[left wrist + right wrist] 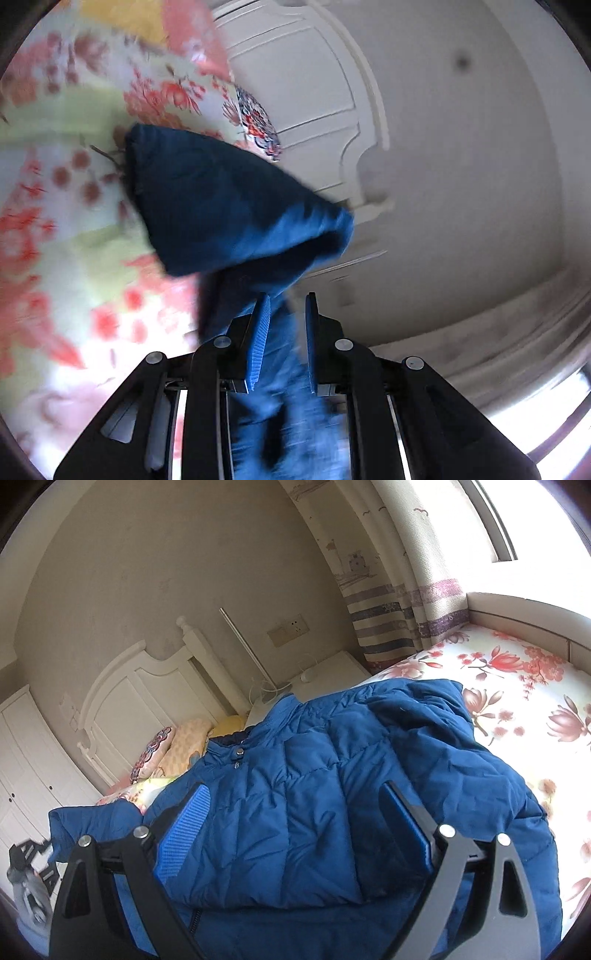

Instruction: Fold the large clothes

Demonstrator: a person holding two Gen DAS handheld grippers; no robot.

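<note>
A blue quilted puffer jacket (314, 794) lies spread on a bed with a floral sheet (517, 686). My right gripper (295, 797) is open, its blue-padded fingers wide apart just above the jacket's body, holding nothing. My left gripper (286, 306) is shut on a sleeve of the jacket (229, 199); the sleeve runs between its pads and hangs lifted in the air, blurred by motion. The left gripper also shows at the far left of the right wrist view (29, 853), at the sleeve end (92, 823).
A white headboard (147, 690) and pillows (184, 746) are at the bed's far end. A white wardrobe (22, 768) stands at left. A striped curtain (399, 620) and a window ledge (524, 609) are at right. A white nightstand with cables (325, 672) stands behind the jacket.
</note>
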